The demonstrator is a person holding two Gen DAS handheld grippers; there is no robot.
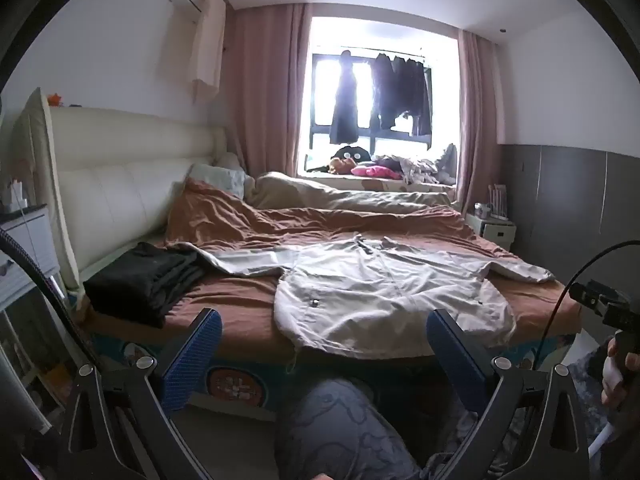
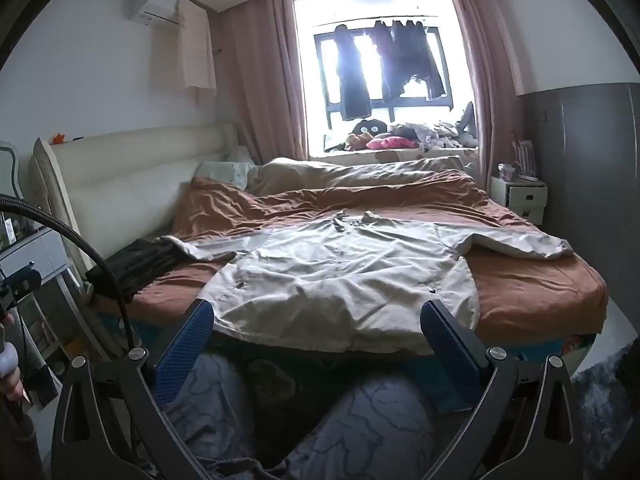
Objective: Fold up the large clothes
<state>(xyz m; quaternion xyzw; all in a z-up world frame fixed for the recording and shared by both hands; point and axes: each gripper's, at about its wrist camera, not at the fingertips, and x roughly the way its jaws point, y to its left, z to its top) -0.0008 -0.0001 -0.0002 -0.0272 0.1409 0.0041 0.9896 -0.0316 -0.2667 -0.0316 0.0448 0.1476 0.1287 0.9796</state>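
A large beige jacket (image 1: 380, 292) lies spread flat on the brown bed sheet (image 1: 240, 304), sleeves stretched out to both sides, hem hanging over the near bed edge. It also shows in the right wrist view (image 2: 344, 280). My left gripper (image 1: 324, 344) is open and empty, held back from the bed edge below the jacket's hem. My right gripper (image 2: 318, 336) is open and empty, also short of the hem. The blue pads (image 2: 188, 344) are wide apart.
A stack of folded black clothes (image 1: 140, 280) sits on the bed's left near corner, touching the jacket's left sleeve. A rumpled duvet (image 1: 340, 196) and pillows lie at the far side. Nightstands stand left (image 1: 24, 248) and right (image 2: 520, 196). My knees (image 2: 360, 420) are below the grippers.
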